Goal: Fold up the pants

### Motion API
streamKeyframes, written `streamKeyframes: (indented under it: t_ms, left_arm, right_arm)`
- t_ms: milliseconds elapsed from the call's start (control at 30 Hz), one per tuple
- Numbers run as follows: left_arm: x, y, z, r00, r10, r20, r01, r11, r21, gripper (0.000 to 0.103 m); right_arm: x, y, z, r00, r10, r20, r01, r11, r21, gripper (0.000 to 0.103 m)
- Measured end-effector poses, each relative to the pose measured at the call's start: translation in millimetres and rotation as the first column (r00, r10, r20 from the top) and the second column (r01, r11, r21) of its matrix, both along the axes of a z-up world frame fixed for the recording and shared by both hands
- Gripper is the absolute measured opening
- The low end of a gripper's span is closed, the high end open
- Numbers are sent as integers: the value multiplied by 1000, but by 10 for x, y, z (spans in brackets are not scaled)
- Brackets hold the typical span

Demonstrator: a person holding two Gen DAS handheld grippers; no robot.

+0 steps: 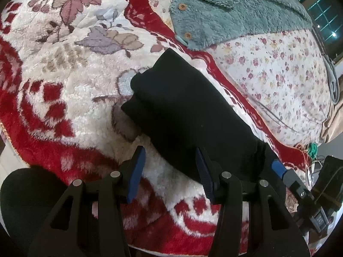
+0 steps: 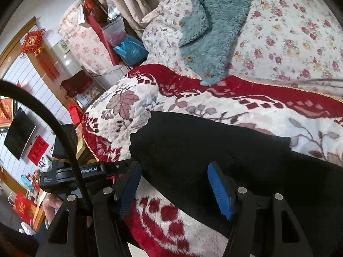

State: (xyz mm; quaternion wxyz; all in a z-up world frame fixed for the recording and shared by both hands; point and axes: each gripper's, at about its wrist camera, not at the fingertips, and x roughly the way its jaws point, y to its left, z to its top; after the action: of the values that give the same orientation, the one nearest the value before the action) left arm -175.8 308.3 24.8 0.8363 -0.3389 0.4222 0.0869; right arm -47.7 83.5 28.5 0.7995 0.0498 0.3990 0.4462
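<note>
The black pants (image 1: 184,107) lie folded in a long bundle on the red and white plush blanket (image 1: 64,75). They also show in the right wrist view (image 2: 214,150). My left gripper (image 1: 169,167) is open, its jaws astride the near edge of the bundle, the right finger against the cloth. My right gripper (image 2: 173,186) is open over the near edge of the pants, holding nothing. The right gripper's blue-tipped finger also shows at the pants' end in the left wrist view (image 1: 278,168).
A teal fleece jacket (image 1: 231,10) with wooden buttons lies on the floral bedsheet (image 1: 278,70) beyond the blanket. The bed's edge drops off at the left in the right wrist view, with cluttered furniture (image 2: 103,27) beyond. A grey cable (image 1: 331,79) lies at the far right.
</note>
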Motion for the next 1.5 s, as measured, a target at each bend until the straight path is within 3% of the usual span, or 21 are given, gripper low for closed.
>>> streamKeyframes:
  t_ms: [367, 600, 767, 1000, 1200, 1233, 1300, 1333, 1500]
  left_arm:
    - [186, 4, -83, 1000, 28, 8, -28, 999, 21, 51]
    - [202, 61, -139, 999, 31, 23, -31, 1000, -4, 51]
    - [223, 76, -169, 999, 29, 35, -28, 1000, -10, 53]
    - [270, 46, -187, 998, 14, 62, -14, 1000, -10, 68]
    - [317, -23, -185, 998, -2, 60, -1, 998, 58, 69]
    - [321, -22, -188, 998, -3, 60, -1, 998, 62, 69]
    - [322, -6, -193, 998, 6, 66, -10, 998, 59, 64]
    - [309, 7, -192, 997, 18, 70, -22, 998, 63, 50]
    - [242, 79, -156, 994, 44, 101, -48, 998, 36, 28]
  right_arm:
    - [156, 290, 13, 998, 65, 17, -65, 998, -23, 62]
    - [595, 842, 41, 984, 171, 50, -166, 982, -87, 62]
    - [854, 1340, -25, 951, 297, 80, -280, 944, -175, 62]
    - [877, 1910, -120, 882, 454, 124, -407, 869, -282, 65]
    - [1068, 2243, -394, 871, 491, 21, -458, 827, -328, 64]
    - [1077, 2270, -430, 869, 495, 0, -470, 824, -318, 56]
    - [1069, 2301, -479, 875, 484, 19, -453, 832, -319, 42]
    - [1054, 2311, -487, 880, 473, 39, -435, 836, -335, 32]
    - [1049, 2111, -305, 898, 438, 40, -417, 876, -243, 22]
